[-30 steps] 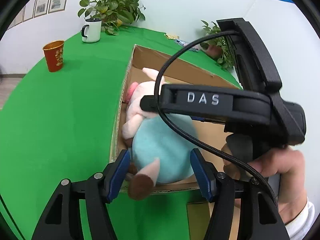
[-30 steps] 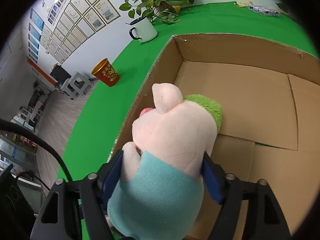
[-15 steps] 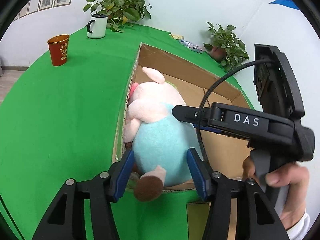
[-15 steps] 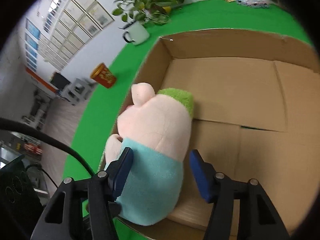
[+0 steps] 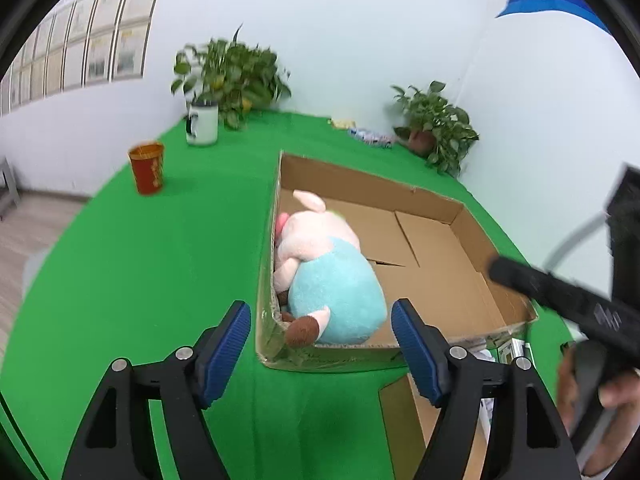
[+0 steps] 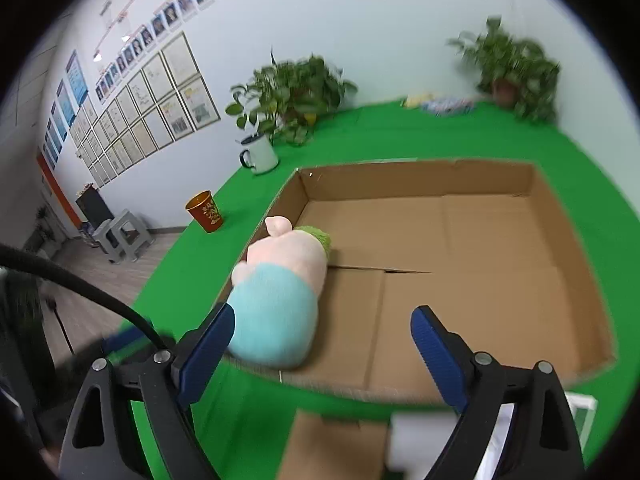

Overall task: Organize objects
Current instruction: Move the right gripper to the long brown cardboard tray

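Observation:
A plush pig [image 5: 324, 272] in a light blue shirt, pink head, lies in the near left corner of a shallow cardboard box [image 5: 476, 216] on the green table. It also shows in the right wrist view [image 6: 280, 292], in the box [image 6: 440, 176]. My left gripper [image 5: 322, 344] is open and empty, just in front of the box's near wall. My right gripper [image 6: 320, 348] is open and empty, above the box's near edge, the pig beyond its left finger. The right gripper's body [image 5: 568, 300] shows at the right of the left wrist view.
A red cup [image 5: 147, 168] and a white mug [image 5: 203, 123] stand on the table left of the box, in front of a potted plant [image 5: 232, 76]. A second plant [image 5: 436, 128] stands at the far right corner. A cardboard piece [image 6: 332, 444] and white packages [image 5: 504, 354] lie near the box's front.
My right gripper let go of the plush pig, opened and drew back from the box. My left gripper also pulled back and opened wider. The pig stays lying in the box.

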### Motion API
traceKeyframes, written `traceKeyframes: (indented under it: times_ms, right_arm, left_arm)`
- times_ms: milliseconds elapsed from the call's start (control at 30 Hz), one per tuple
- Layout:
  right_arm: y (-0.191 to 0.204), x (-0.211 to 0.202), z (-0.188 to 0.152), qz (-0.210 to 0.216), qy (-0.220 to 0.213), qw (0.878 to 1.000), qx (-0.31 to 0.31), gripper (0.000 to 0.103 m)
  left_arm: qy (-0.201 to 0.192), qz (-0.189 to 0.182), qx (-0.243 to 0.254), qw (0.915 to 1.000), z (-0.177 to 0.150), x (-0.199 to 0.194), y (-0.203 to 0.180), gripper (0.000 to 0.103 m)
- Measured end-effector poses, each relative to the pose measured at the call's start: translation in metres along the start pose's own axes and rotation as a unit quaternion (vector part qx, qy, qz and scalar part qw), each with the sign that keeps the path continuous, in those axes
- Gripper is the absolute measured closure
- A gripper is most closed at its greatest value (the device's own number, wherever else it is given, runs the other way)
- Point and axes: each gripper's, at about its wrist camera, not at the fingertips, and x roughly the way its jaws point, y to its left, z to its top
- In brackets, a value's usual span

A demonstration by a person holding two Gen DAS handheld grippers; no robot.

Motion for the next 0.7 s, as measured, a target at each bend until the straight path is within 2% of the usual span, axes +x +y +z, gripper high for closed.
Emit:
traceKeyframes:
  times_ms: [133,200,267,367,533,700]
  right_arm:
    - [0.011,-0.032,-0.031,-0.016,-0.021,1.0,-0.011,0.012]
    - [0.016,-0.043,-0.045,-0.024,-0.025,0.999,-0.019,0.012]
    - [0.024,-0.047,-0.058,-0.034,-0.027,0.999,-0.032,0.01]
    - [0.028,-0.062,-0.076,-0.047,-0.035,0.997,-0.044,0.01]
    - [0.03,-0.078,-0.101,-0.058,-0.045,0.996,-0.048,0.01]
    - [0.029,-0.09,-0.109,-0.062,-0.055,0.995,-0.052,0.01]
  left_arm:
    - [-0.025,0.003,0.027,0.9993,-0.009,-0.032,-0.016,0.03]
    - [-0.05,0.023,0.052,0.9971,-0.019,-0.05,-0.03,0.012]
    - [-0.078,0.036,0.07,0.9939,-0.031,-0.067,-0.042,0.001]
    - [-0.091,0.031,0.082,0.9919,-0.043,-0.083,-0.054,0.001]
    - [-0.1,0.02,0.069,0.9924,-0.054,-0.1,-0.061,0.001]
    - [-0.098,0.019,0.066,0.9928,-0.056,-0.101,-0.069,0.001]
